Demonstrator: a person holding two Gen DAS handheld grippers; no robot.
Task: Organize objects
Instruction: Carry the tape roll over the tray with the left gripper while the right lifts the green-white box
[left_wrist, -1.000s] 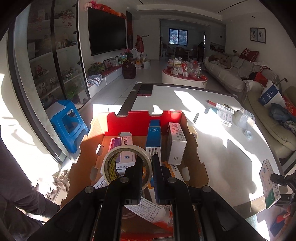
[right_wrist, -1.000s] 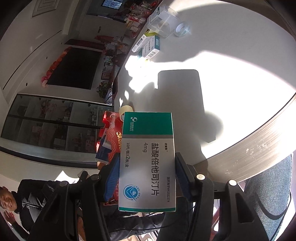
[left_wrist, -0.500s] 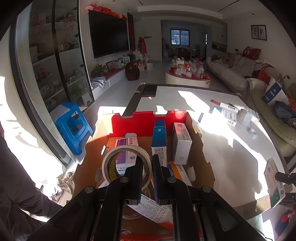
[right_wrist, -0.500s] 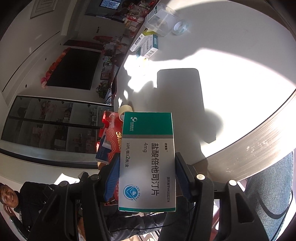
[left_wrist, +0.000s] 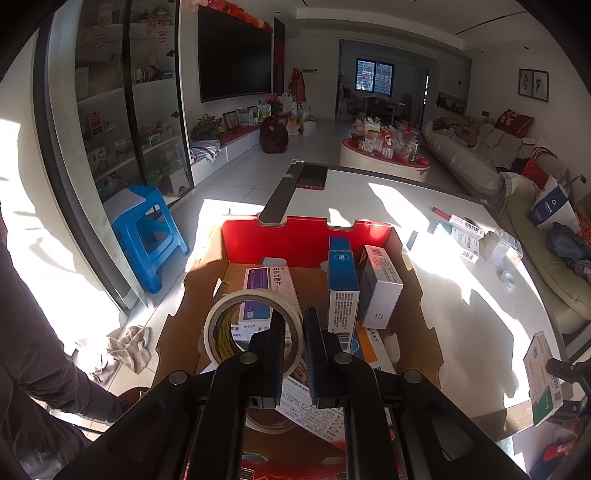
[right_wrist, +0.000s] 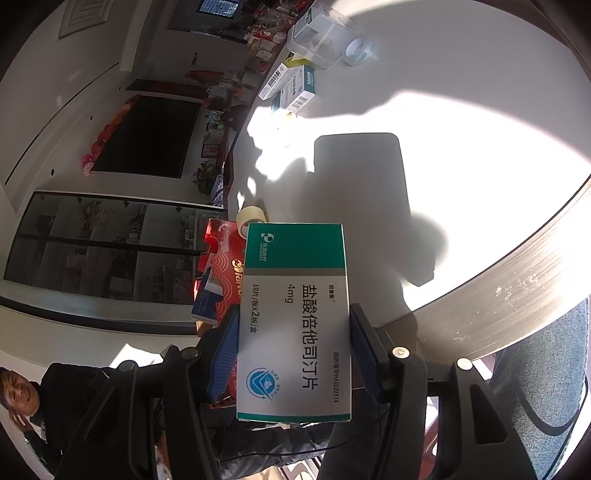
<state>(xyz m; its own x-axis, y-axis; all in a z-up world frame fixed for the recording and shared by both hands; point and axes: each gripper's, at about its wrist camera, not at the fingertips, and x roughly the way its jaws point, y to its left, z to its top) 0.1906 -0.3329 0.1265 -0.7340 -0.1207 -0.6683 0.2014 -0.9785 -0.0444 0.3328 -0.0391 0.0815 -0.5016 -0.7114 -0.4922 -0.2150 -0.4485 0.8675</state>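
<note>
My left gripper (left_wrist: 293, 332) is shut on the rim of a beige tape roll (left_wrist: 225, 325) and holds it above an open cardboard box with a red back wall (left_wrist: 295, 238). Inside stand a purple-and-white medicine box (left_wrist: 266, 286), a blue box (left_wrist: 341, 273) and a white box (left_wrist: 382, 288). My right gripper (right_wrist: 293, 332) is shut on a green-and-white medicine box (right_wrist: 295, 317), held off the table's near edge; the box also shows at the lower right of the left wrist view (left_wrist: 541, 380). The tape roll (right_wrist: 251, 218) and red box (right_wrist: 225, 258) show beyond it.
The white table (left_wrist: 461, 295) carries several medicine boxes (left_wrist: 461, 236), a clear container (right_wrist: 317, 37), a small tape roll (right_wrist: 360, 48) and a dark phone (left_wrist: 312, 176). A blue stool (left_wrist: 146, 236) stands left of the table. A sofa lies to the right.
The left gripper has drawn back and up a little with the tape roll. The right gripper and its box have hardly moved.
</note>
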